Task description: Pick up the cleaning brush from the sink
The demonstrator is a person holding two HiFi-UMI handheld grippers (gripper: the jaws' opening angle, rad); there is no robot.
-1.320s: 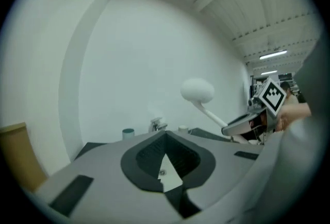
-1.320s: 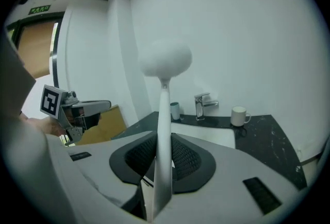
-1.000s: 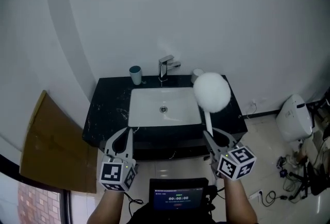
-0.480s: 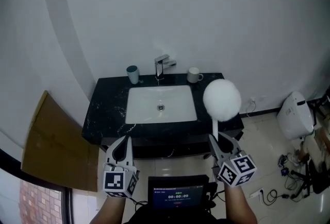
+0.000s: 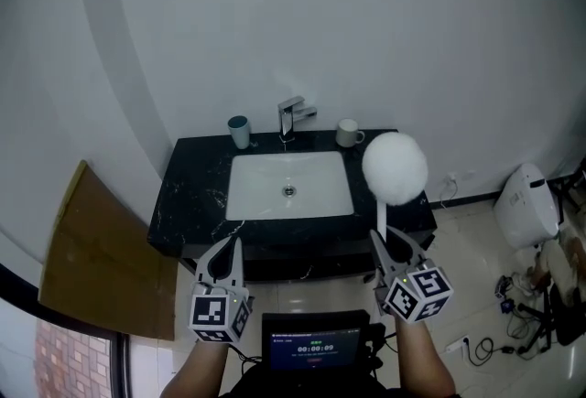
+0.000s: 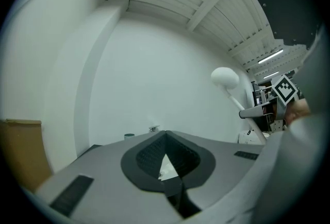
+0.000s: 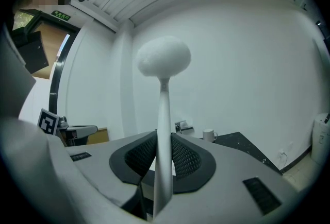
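Note:
The cleaning brush (image 5: pixel 395 168) has a round white fluffy head on a thin white handle. It stands upright above the right end of the black counter (image 5: pixel 192 195), clear of the white sink (image 5: pixel 240 204). My right gripper (image 5: pixel 385 239) is shut on the handle's lower part. In the right gripper view the handle (image 7: pixel 163 130) runs up between the dark pads (image 7: pixel 188 158) to the head (image 7: pixel 164 56). My left gripper (image 5: pixel 227 245) hangs in front of the counter's left half, shut with nothing in it; its tips (image 6: pixel 166 134) meet. The left gripper view also shows the brush (image 6: pixel 225 78) at the right.
A faucet (image 5: pixel 290 120) stands behind the basin, with a teal cup (image 5: pixel 240 131) to its left and a white mug (image 5: pixel 347 133) to its right. Brown cardboard (image 5: pixel 101 259) leans at the left. A white appliance (image 5: pixel 529 204) and cables lie on the floor at the right.
Both grippers have drawn back from the counter toward the person. The brush went with the right gripper, its head shifting right from over the basin's corner to the counter's right end.

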